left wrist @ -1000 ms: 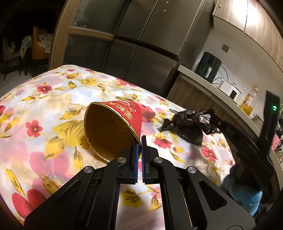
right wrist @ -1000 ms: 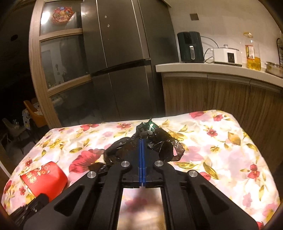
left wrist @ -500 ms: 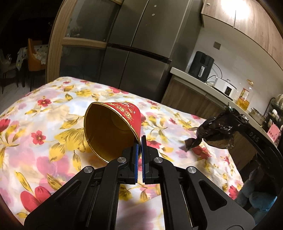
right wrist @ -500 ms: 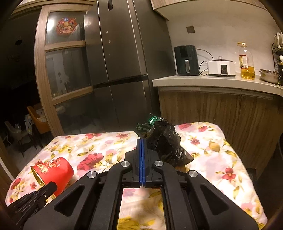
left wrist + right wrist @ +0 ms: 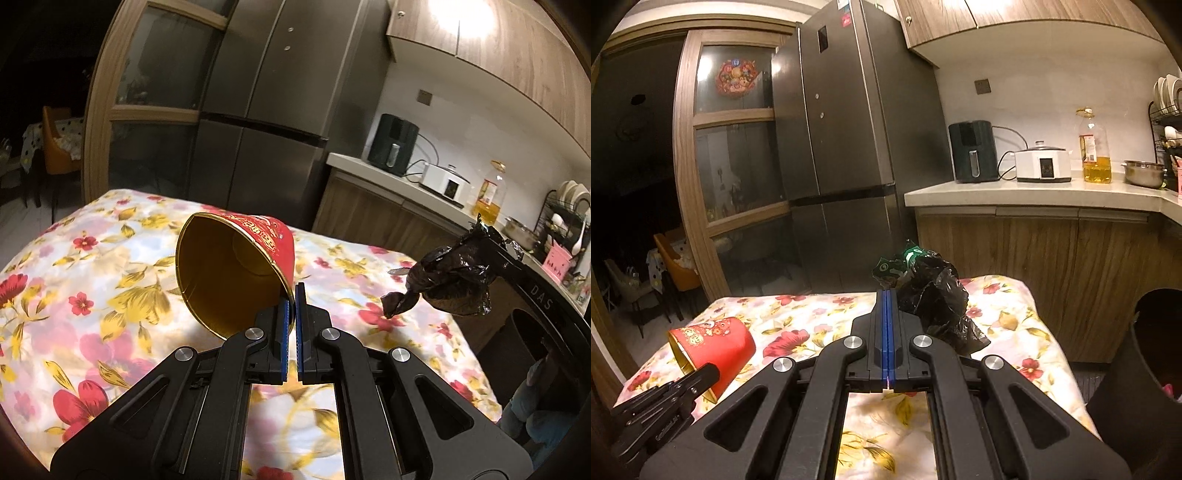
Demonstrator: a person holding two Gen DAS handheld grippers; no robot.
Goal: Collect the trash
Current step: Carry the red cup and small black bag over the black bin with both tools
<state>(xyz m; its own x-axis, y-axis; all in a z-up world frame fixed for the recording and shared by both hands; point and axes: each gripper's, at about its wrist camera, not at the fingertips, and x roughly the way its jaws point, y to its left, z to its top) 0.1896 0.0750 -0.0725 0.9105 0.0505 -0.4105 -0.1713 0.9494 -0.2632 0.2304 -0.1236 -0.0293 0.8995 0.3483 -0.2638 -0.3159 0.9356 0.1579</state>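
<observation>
My left gripper point(image 5: 292, 295) is shut on the rim of a red paper cup point(image 5: 236, 269) with a gold inside, held tilted above the flowered table point(image 5: 92, 295). The cup also shows in the right wrist view point(image 5: 713, 345), with the left gripper point(image 5: 701, 376) on its rim. My right gripper point(image 5: 887, 295) is shut on a crumpled black plastic bag point(image 5: 934, 299), lifted off the table. The bag hangs at the right of the left wrist view point(image 5: 450, 284).
A black trash bin point(image 5: 1145, 369) stands on the floor at the table's right end. A fridge point(image 5: 846, 147) and a wooden counter point(image 5: 1034, 192) with appliances and an oil bottle lie beyond the table.
Both grippers have risen. The black bag has been lifted off the table and carried right. The cup stays gripped and sits higher above the cloth.
</observation>
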